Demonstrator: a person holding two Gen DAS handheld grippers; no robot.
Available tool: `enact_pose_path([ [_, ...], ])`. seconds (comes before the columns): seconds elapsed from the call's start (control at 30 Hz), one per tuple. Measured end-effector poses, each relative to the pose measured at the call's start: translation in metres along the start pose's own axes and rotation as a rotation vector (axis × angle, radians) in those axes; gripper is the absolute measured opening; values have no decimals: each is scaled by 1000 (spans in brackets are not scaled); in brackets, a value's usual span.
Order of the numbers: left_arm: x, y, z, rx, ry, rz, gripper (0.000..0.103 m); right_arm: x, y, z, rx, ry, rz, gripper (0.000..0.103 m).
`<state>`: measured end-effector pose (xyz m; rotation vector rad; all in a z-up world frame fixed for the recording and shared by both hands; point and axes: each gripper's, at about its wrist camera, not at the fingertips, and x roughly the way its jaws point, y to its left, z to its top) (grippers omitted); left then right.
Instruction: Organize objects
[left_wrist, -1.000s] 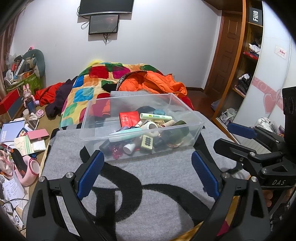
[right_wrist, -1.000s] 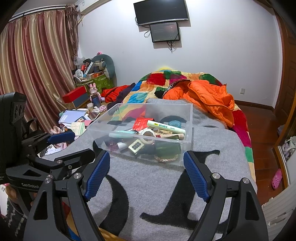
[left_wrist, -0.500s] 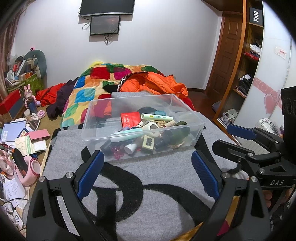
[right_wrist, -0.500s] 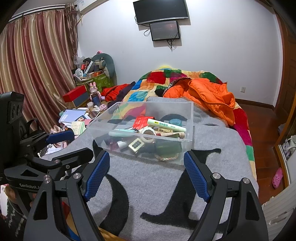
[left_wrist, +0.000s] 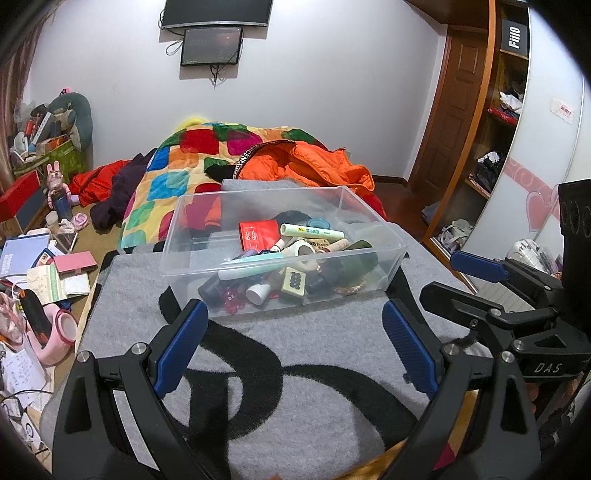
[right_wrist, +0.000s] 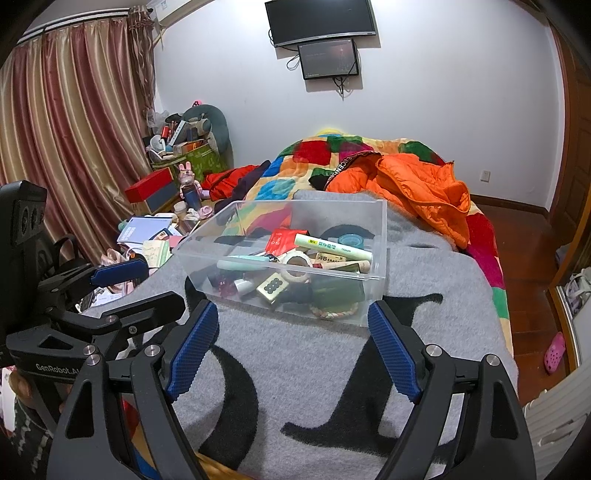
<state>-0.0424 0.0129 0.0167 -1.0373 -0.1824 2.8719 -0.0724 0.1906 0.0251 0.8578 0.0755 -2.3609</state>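
A clear plastic bin sits on a grey blanket with black letters; it also shows in the right wrist view. It holds several small items: a red packet, a pale green tube, a tape roll, a green tile block, a teal tape roll. My left gripper is open and empty, in front of the bin. My right gripper is open and empty, also in front of it. Each gripper shows in the other's view: the right, the left.
An orange jacket and a patchwork quilt lie behind the bin. Books, boxes and a pink object clutter the floor at the left. A wardrobe and door stand at the right. Curtains hang at the left.
Both views have shifted slightly, so the bin sits a little lower and nearer in frame. Both grippers stay open and empty.
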Motion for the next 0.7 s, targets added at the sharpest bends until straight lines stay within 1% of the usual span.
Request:
enact_pose_path([
  [0.3,2,-1,-2,10,16,2,96,0,-1,-2,9,4,0,81],
  [0.7,0,-2,-4,22,-3,8,97,1,-2,-3,11,8,0,82],
])
